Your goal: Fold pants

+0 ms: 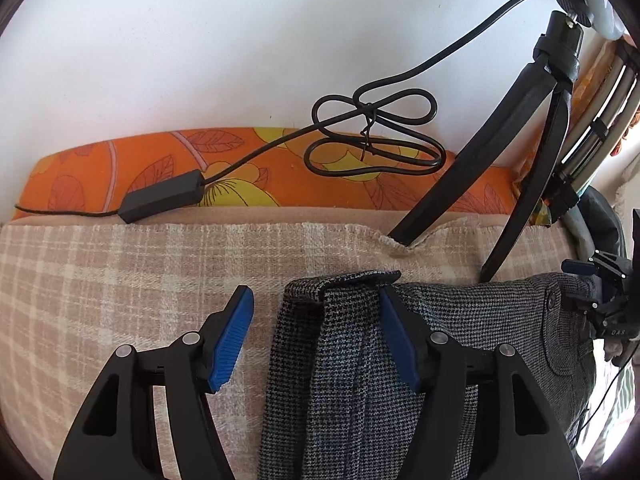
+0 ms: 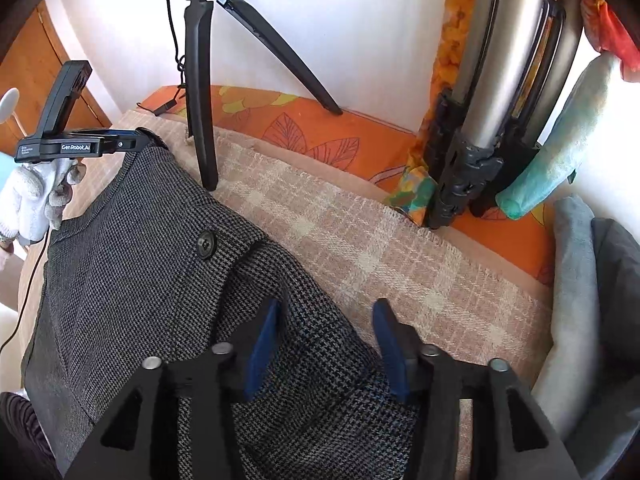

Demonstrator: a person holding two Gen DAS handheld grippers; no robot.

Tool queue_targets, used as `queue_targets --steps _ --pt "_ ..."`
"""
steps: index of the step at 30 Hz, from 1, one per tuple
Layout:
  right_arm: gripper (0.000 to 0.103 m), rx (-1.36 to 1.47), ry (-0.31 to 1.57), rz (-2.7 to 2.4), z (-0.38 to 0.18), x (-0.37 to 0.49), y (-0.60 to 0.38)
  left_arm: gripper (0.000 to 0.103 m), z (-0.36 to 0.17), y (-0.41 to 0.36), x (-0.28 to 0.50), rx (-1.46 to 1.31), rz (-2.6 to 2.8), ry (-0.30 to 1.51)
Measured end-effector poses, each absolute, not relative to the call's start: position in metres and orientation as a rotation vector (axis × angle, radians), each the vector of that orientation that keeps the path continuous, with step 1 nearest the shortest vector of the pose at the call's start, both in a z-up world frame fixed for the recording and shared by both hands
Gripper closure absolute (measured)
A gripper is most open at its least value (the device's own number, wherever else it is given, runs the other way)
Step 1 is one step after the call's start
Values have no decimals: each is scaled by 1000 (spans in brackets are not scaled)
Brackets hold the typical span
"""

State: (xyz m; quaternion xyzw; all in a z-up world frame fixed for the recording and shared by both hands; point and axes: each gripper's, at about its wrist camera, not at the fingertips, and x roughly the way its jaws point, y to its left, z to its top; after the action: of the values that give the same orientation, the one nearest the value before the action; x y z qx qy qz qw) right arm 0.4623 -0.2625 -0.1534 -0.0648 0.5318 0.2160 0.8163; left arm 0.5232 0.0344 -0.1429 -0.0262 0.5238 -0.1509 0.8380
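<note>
My left gripper (image 1: 316,334) hangs with its jaws wide, empty, over the folded end of the pants (image 1: 340,360); that narrow doubled strip lies under the right-hand pad, with bare blanket (image 1: 120,280) under the other. The pants lie flat on the checked blanket over a bed, the waist part with its button (image 2: 206,245) spreading toward my right gripper (image 2: 326,344), whose jaws also stand wide with nothing held, straddling the near edge of the cloth. I judge the fabric a soft, mid-weight woven houndstooth: limp, not slippery, likely to sag and drag on the nubbly blanket rather than slide. I would take it at the thick hemmed edges or the waistband, pinching all layers together so that the fold does not peel apart. The tripod (image 2: 200,80) leg stands just beside the cloth, so lifts should stay low.
</note>
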Motion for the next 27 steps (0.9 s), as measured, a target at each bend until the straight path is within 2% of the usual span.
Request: queue_targets --steps 2,3,4,5,6,7,10,13,16,27 --pt "31 -118 1162 466 -160 464 -266 44 -148 36 526 -70 -329 1108" --pt "35 -104 1158 472 -161 465 -266 50 -150 38 526 -71 -343 1104" --pt "42 -94 1151 482 -161 466 -266 61 -152 37 525 -67 -355 1103" --pt "49 -75 1153 497 -159 466 -267 62 -153 35 524 -54 -350 1092" --pt "63 -48 1154 513 -158 466 -268 64 -153 33 523 -39 -351 1083" --pt "71 -33 1156 521 -156 465 -270 68 -153 32 523 -31 -352 1080" --pt "83 -46 1132 519 -149 460 -268 73 -149 32 519 -32 -351 1063" --pt "89 -32 1089 516 -133 453 -269 75 -138 37 509 -47 -353 1024" --pt "91 -41 1043 515 -116 435 -264 77 -122 45 493 -62 -356 979" --pt "92 -59 903 521 -45 366 -263 79 -44 59 420 -92 -396 841"
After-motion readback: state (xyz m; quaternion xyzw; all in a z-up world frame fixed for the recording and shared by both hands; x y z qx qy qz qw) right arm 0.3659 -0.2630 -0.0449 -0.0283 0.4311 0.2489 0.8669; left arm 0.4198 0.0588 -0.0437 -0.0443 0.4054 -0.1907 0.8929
